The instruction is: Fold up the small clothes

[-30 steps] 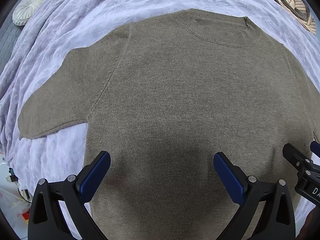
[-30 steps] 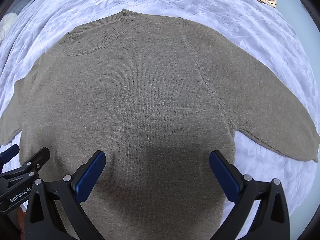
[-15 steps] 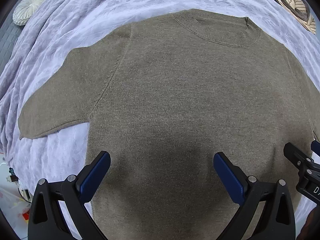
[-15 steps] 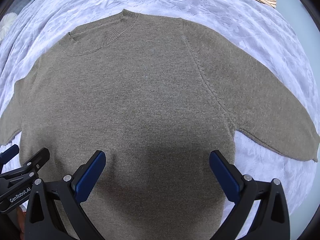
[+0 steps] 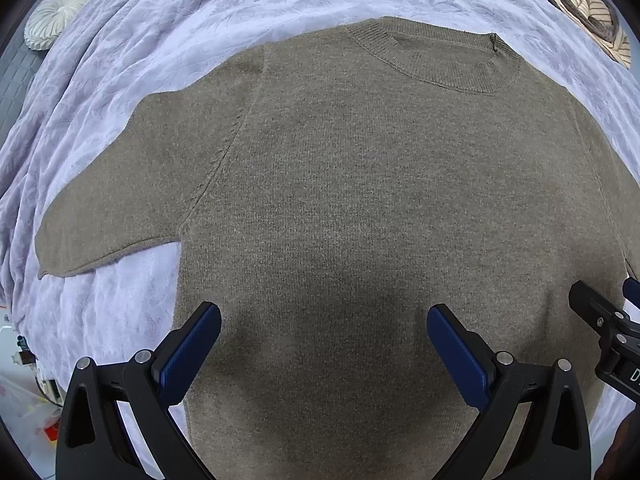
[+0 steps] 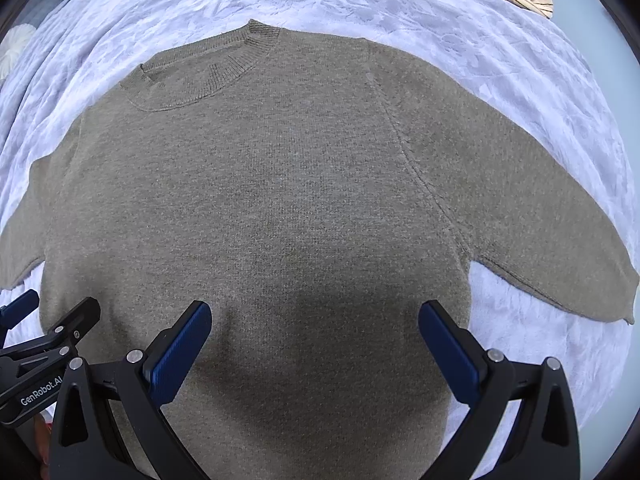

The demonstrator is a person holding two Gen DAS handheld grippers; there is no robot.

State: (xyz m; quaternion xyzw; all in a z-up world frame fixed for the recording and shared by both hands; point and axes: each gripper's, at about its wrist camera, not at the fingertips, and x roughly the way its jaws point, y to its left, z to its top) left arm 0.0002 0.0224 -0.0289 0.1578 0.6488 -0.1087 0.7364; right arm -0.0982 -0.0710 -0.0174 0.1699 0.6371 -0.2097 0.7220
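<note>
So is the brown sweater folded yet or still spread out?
Spread out: the sweater lies flat on the bedspread, both sleeves extended sideways, nothing folded over.

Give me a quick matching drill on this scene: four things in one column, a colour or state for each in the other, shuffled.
Things:
1. sweater
2. bedspread
3. left gripper
4. round cushion

States:
a. jaws wide apart, holding nothing
b. pale lilac, patterned
c. olive-brown, spread flat
d. cream, pleated

Pairs: 1-c, 2-b, 3-a, 4-d
</note>
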